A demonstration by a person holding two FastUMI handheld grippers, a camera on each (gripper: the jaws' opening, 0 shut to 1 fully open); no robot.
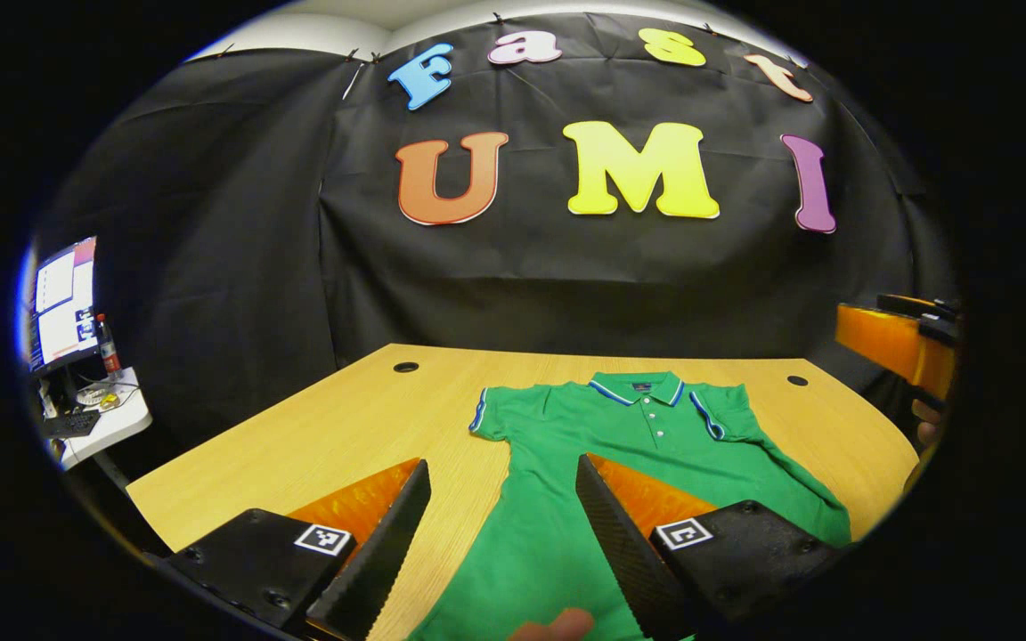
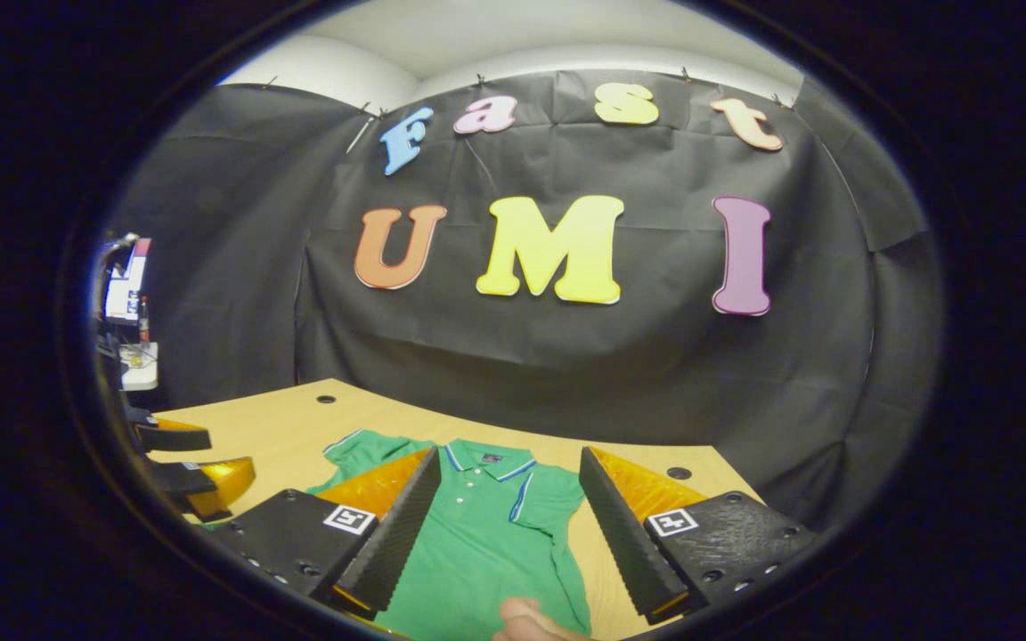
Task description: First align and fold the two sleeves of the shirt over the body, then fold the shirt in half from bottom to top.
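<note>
A green polo shirt [image 1: 557,507] lies flat and front up on the wooden table [image 1: 335,427], with its striped collar [image 1: 638,390] at the far side. Both short sleeves, one [image 1: 491,414] and the other [image 1: 728,417], are spread out to the sides. My left gripper [image 1: 504,467] hovers open above the shirt's lower left part, nothing between its fingers. In the right gripper view the shirt [image 2: 477,534] lies below my right gripper [image 2: 510,456], which is also open and holds nothing. The right gripper [image 1: 900,343] shows at the right edge, the left gripper [image 2: 183,463] at the left edge.
Cable holes [image 1: 405,367] [image 1: 797,380] sit near the table's far corners. A side desk [image 1: 99,418] with a monitor [image 1: 63,303] and a bottle [image 1: 108,347] stands off to the left. A fingertip [image 1: 557,626] shows at the bottom edge, and a thumb [image 2: 522,617] likewise.
</note>
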